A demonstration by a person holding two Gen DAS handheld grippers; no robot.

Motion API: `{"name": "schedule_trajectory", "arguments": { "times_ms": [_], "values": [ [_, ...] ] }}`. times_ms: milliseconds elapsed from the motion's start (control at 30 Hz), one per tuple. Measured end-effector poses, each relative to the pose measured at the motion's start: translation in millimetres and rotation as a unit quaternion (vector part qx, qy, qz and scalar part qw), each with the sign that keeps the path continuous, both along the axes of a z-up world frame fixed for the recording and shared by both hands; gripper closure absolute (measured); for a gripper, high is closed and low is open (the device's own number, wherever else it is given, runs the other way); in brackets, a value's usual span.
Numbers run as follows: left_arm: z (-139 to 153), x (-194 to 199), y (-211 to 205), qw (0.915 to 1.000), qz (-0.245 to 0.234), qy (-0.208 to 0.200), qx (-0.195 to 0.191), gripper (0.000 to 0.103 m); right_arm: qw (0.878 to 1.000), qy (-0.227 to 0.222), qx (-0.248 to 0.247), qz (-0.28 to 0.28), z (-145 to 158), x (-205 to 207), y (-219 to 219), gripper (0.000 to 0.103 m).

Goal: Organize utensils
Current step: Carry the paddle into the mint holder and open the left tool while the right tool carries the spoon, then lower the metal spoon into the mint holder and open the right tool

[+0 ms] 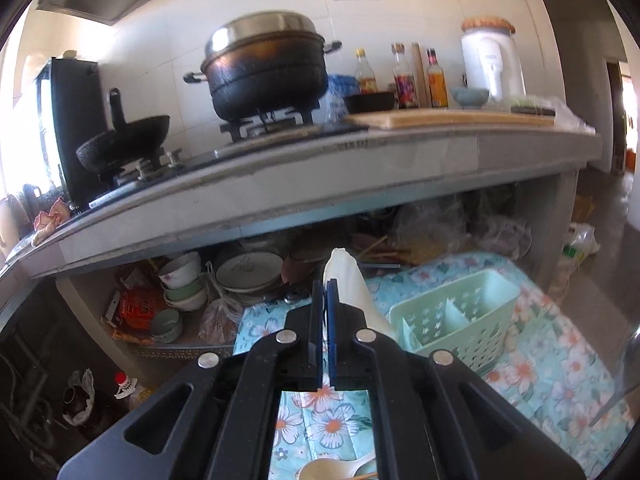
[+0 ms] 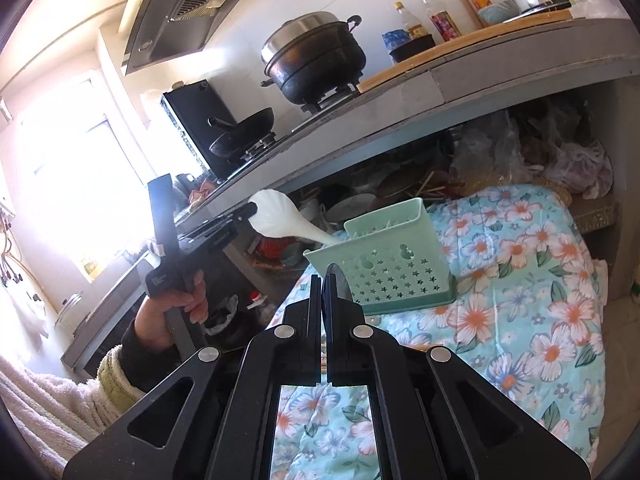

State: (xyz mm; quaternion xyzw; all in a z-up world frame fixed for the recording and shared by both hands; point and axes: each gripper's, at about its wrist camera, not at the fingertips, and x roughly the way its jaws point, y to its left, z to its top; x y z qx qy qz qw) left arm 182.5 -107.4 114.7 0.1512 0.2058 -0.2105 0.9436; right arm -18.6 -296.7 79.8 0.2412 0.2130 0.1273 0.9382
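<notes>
Mint caddy (image 2: 384, 268) sitting on floral cloth (image 2: 520, 300), white spoon (image 2: 280, 220) tip entering it at 10 o'clock, left gripper (image 1: 326, 292) clamping spoon, right gripper (image 2: 325, 280) pinching a thin, half-hidden utensil (image 2: 338, 280).

The utensil caddy (image 2: 386, 256) stands on the cloth-covered table (image 2: 520, 320), at about one o'clock from the right gripper (image 2: 323, 280). The left gripper (image 1: 327, 288) holds a rice paddle (image 1: 347, 280), its head at ten o'clock from the caddy in the right wrist view. Behind the table runs the counter (image 1: 320, 168); on it a lidded pot (image 1: 266, 68) sits at eleven o'clock, bottles (image 1: 404, 76) to its right. Bowls and plates (image 1: 224, 276) lie under the counter
</notes>
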Motion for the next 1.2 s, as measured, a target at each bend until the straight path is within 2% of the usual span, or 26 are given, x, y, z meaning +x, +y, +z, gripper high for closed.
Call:
{"name": "schedule_trajectory", "arguments": {
  "times_ms": [133, 300, 367, 433, 567, 767, 833, 933, 1200],
  "values": [
    [-18.3, 14.2, -10.9, 0.9993, -0.003, 0.036, 0.011, 0.101, 1.0, -0.004, 0.01, 0.002, 3.0, 6.2, -8.7, 0.103],
    [-33.3, 27.3, -11.0, 0.9963, -0.015, 0.081, -0.025, 0.098, 1.0, -0.02, 0.017, 0.005, 14.7, 14.5, -17.4, 0.103],
    [-35.5, 31.5, -9.5, 0.995, -0.013, 0.091, -0.04, 0.092, 0.999, -0.029, 0.021, 0.008, 20.5, 19.3, -20.1, 0.103],
    [-36.3, 34.1, -7.3, 0.9934, -0.012, 0.1, -0.055, 0.08, 0.999, -0.036, 0.025, 0.013, 26.2, 25.2, -22.0, 0.103],
    [-32.3, 29.5, -1.5, 0.9921, -0.008, 0.098, -0.078, 0.07, 0.998, -0.055, 0.034, 0.024, 39.6, 39.6, -26.0, 0.103],
    [-20.5, 12.5, 21.0, 0.9888, -0.002, 0.088, -0.12, 0.048, 0.994, -0.085, 0.054, 0.052, 61.6, 70.4, -33.5, 0.103],
    [-19.8, 2.9, 27.6, 0.9885, -0.005, 0.083, -0.127, 0.039, 0.992, -0.091, 0.061, 0.061, 67.6, 84.7, -35.8, 0.103],
    [-20.3, -10.7, 37.6, 0.9886, -0.005, 0.076, -0.13, 0.03, 0.99, -0.094, 0.073, 0.07, 71.6, 104.8, -40.0, 0.103],
    [-27.4, -32.3, 65.9, 0.9875, 0.015, 0.074, -0.138, 0.025, 0.984, -0.111, 0.109, 0.086, 76.0, 141.2, -49.3, 0.103]
  ]
}}
